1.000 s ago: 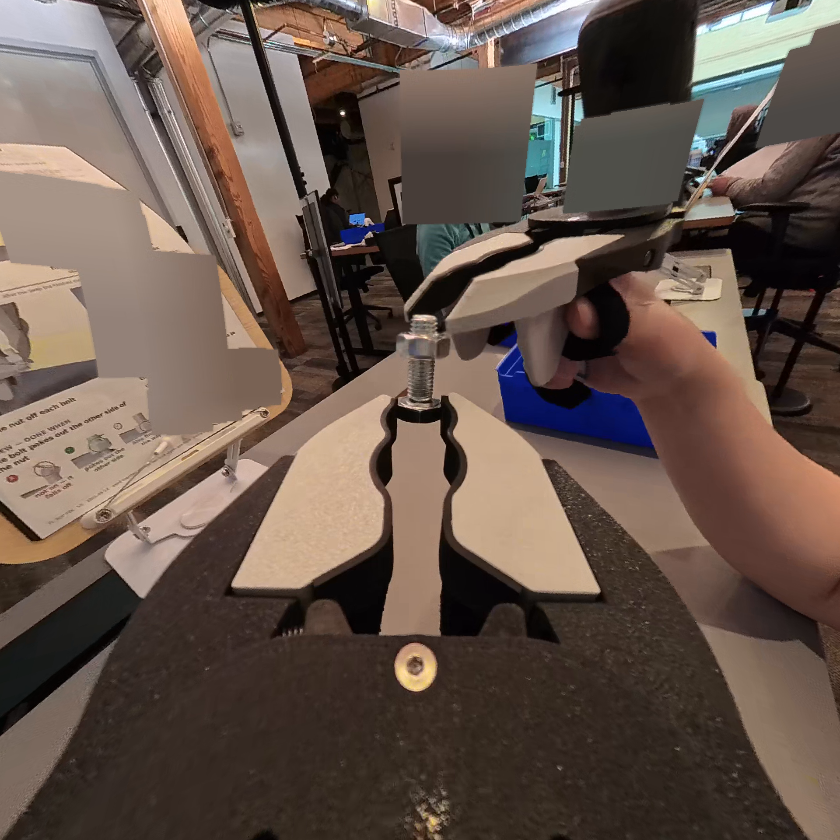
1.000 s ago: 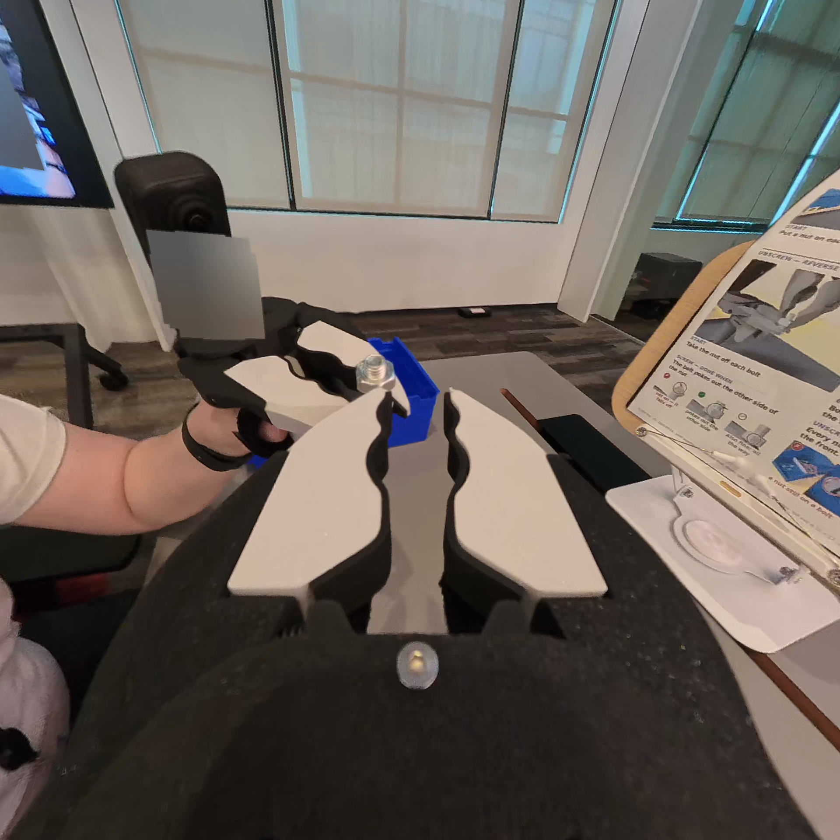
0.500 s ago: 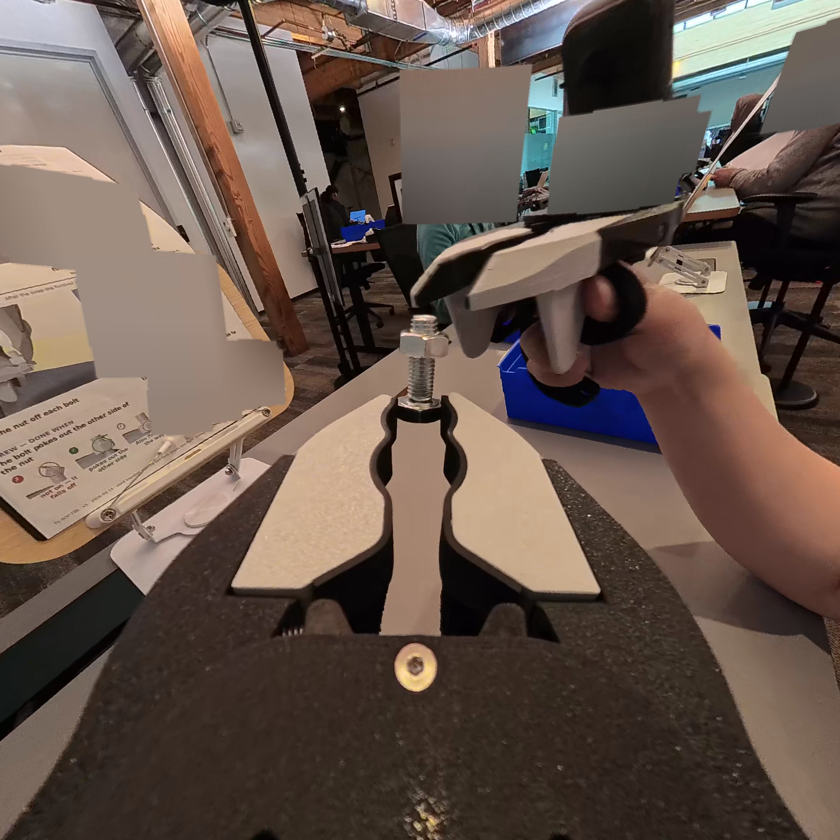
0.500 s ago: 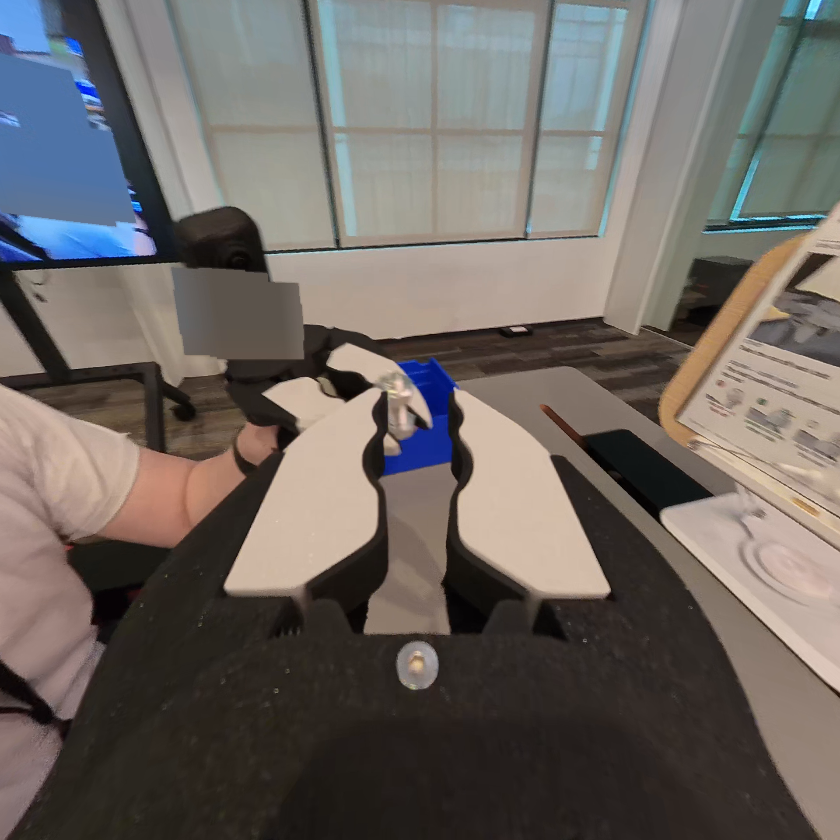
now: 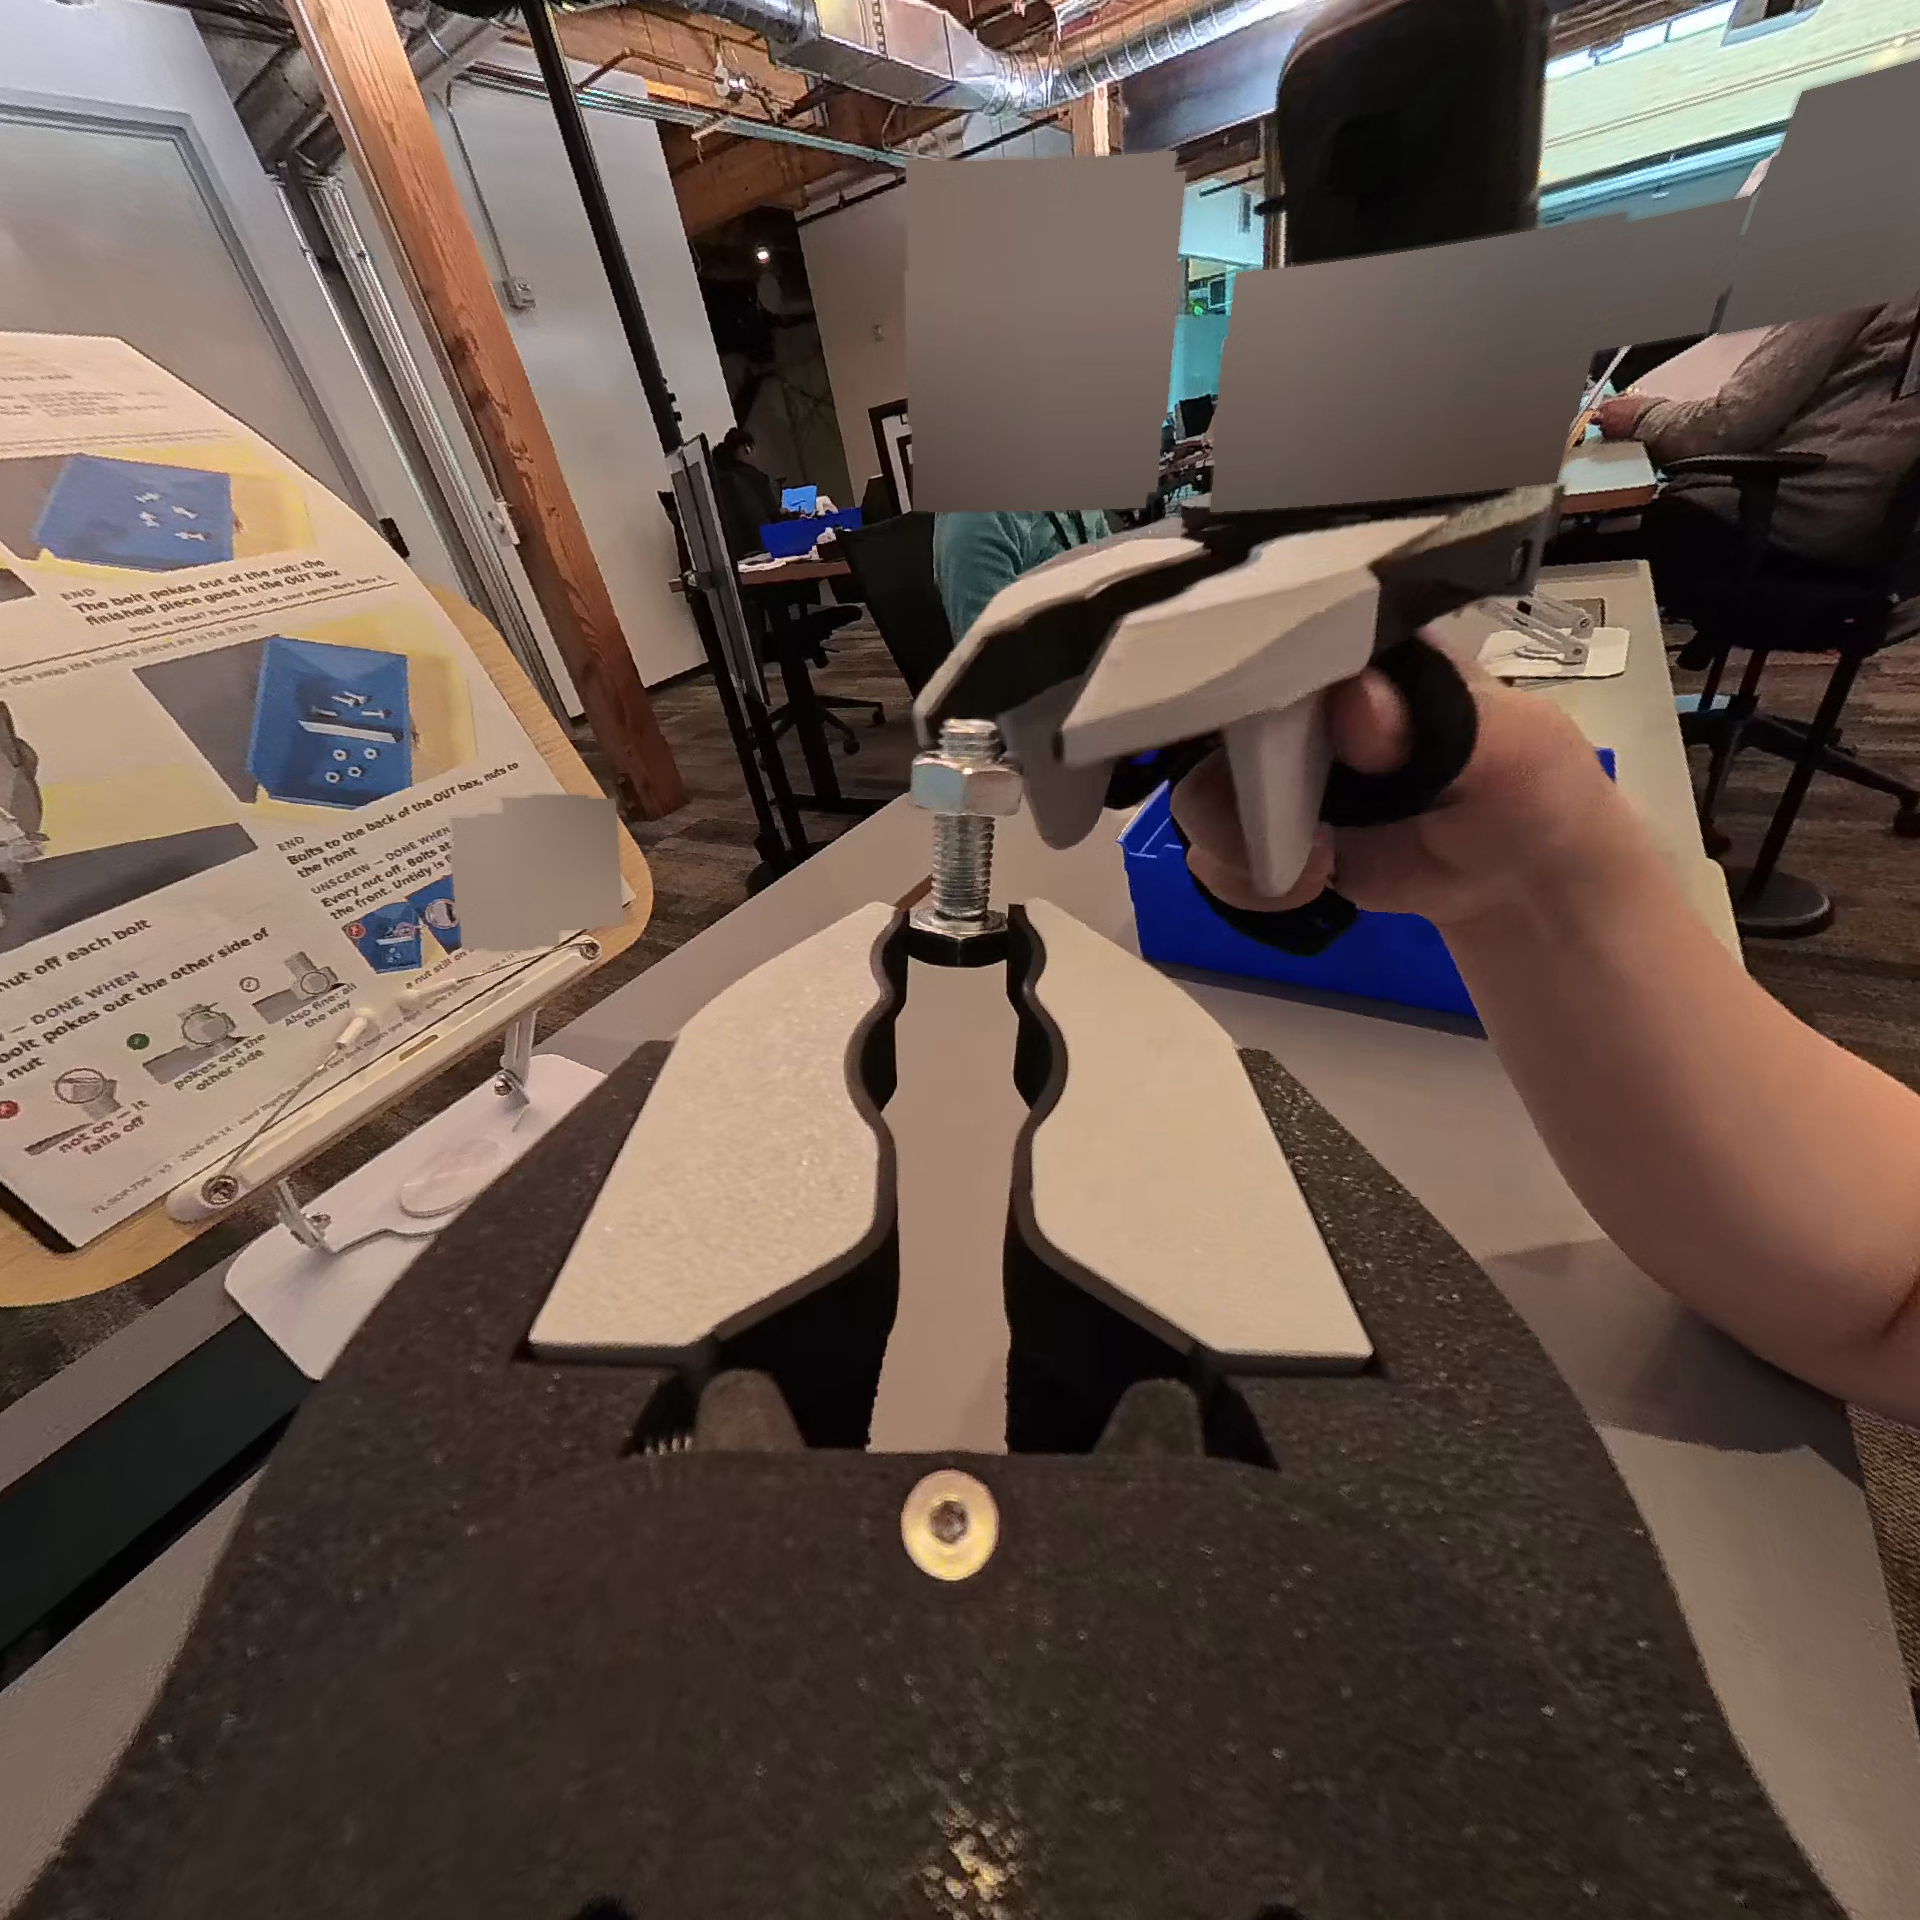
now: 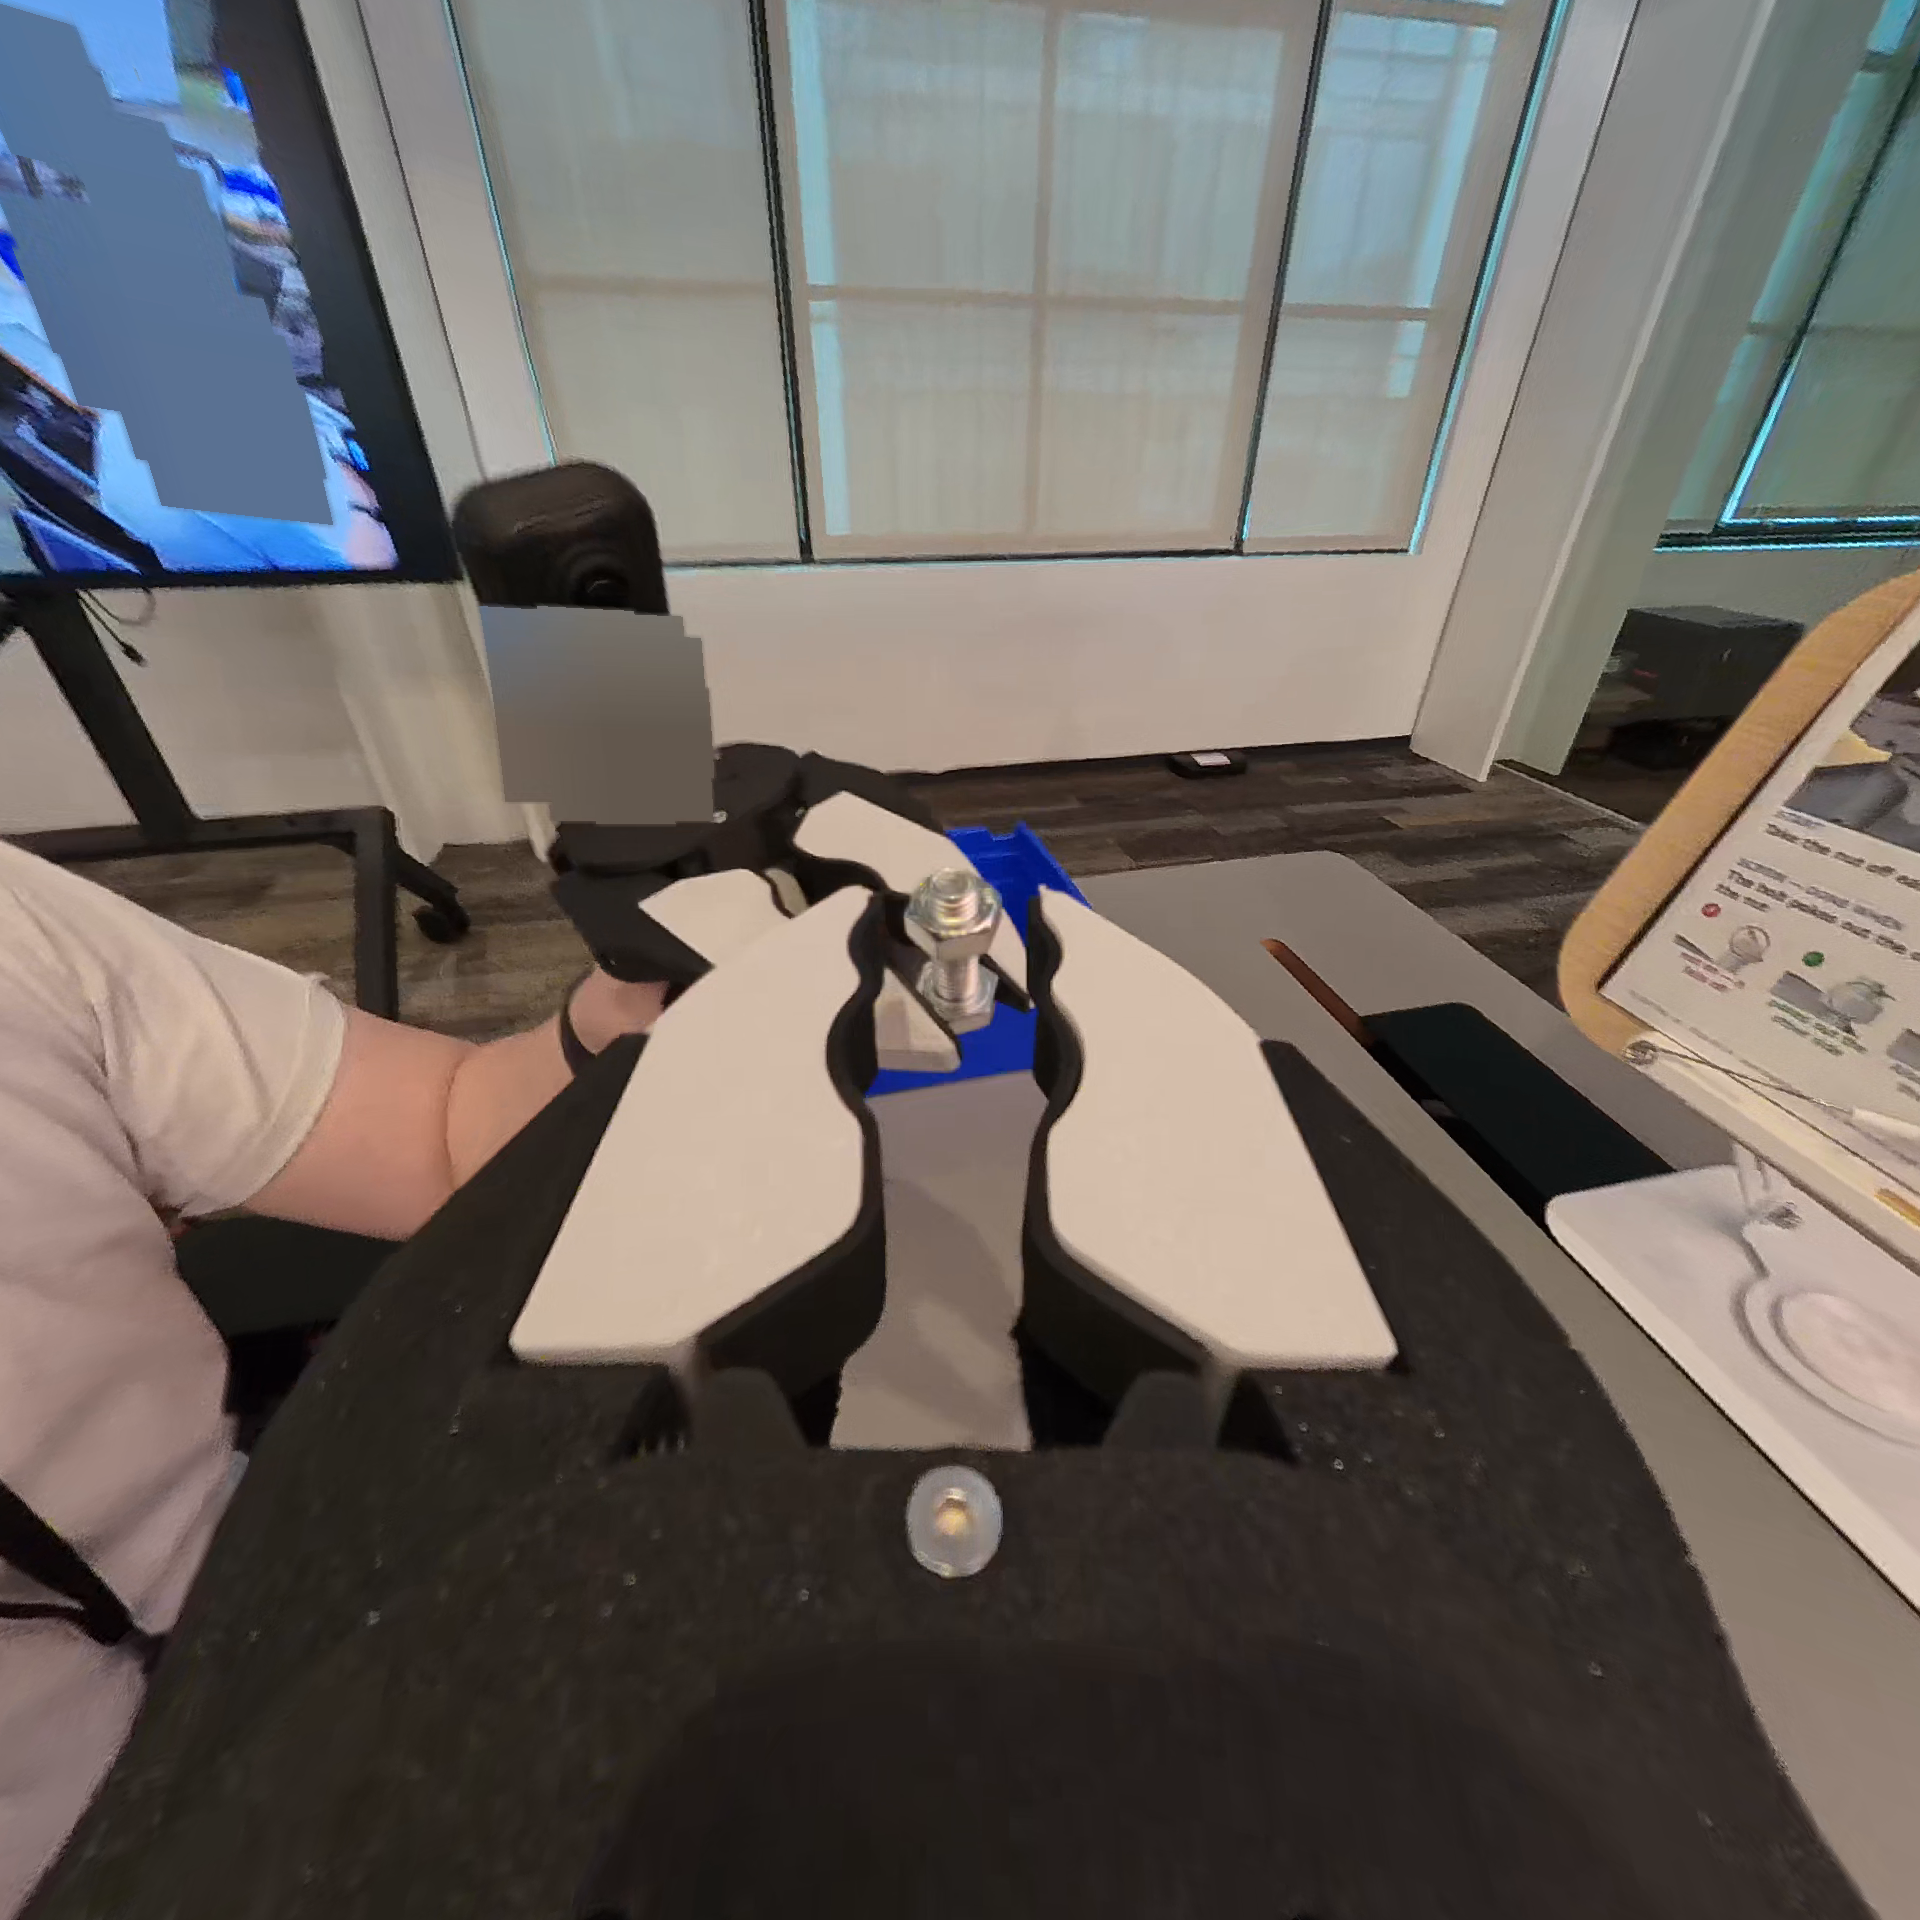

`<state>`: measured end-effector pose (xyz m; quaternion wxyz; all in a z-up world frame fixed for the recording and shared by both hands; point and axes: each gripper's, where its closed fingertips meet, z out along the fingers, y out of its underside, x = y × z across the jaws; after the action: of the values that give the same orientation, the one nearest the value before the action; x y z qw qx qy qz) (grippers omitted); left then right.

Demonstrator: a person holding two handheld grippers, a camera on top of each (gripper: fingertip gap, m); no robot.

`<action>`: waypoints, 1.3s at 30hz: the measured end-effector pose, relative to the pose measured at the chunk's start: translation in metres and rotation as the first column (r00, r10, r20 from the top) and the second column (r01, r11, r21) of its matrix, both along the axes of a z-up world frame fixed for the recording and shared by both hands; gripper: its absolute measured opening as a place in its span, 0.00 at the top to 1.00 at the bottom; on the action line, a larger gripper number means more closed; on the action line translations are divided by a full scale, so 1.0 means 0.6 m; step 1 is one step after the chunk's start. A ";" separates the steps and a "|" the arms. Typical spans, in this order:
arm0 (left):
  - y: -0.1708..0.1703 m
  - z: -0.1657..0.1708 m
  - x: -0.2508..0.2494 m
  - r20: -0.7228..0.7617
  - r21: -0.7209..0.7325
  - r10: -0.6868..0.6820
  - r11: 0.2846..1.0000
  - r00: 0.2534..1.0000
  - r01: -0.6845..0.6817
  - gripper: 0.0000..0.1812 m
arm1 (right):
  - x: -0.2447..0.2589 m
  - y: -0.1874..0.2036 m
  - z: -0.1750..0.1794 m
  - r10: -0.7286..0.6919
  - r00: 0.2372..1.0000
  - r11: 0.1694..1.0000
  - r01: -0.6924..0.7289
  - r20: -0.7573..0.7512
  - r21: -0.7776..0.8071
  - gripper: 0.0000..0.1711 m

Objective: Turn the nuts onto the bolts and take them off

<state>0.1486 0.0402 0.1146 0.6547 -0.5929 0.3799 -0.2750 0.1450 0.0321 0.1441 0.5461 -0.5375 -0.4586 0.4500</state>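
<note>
My left gripper (image 5: 956, 925) is shut on the head of a silver bolt (image 5: 961, 868) and holds it upright above the grey table. A hex nut (image 5: 966, 795) sits near the top of the thread, with the bolt's end poking just above it. My right gripper (image 6: 948, 914) is open, and its fingertips (image 6: 1049, 935) stand on either side of the nut (image 6: 951, 925) without closing on it. In the left wrist view the right gripper (image 5: 997, 758) comes in from the right at nut height. The left gripper (image 6: 831, 935) also shows in the right wrist view.
A blue bin (image 5: 1299, 956) stands on the table (image 5: 1403, 1122) behind the bolt; it also shows in the right wrist view (image 6: 997, 862). An instruction board on a white stand (image 5: 260, 831) is to one side (image 6: 1766, 935). A black pad (image 6: 1475, 1081) lies near it. People sit at desks behind. My left and right fingertips are right by each other.
My right gripper has swung in so that the nut, earlier beside its left fingertip, now sits between both open fingertips. My left gripper has kept the bolt still.
</note>
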 end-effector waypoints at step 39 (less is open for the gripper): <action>-0.011 0.008 0.001 0.007 0.016 -0.015 1.000 1.000 0.015 0.90 | -0.006 -0.005 0.001 -0.023 1.000 0.999 0.022 0.009 0.033 0.84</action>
<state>0.1495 0.0335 0.1194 0.6588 -0.5836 0.3840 -0.2790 0.1414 0.0291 0.1448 0.5577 -0.5357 -0.4625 0.4337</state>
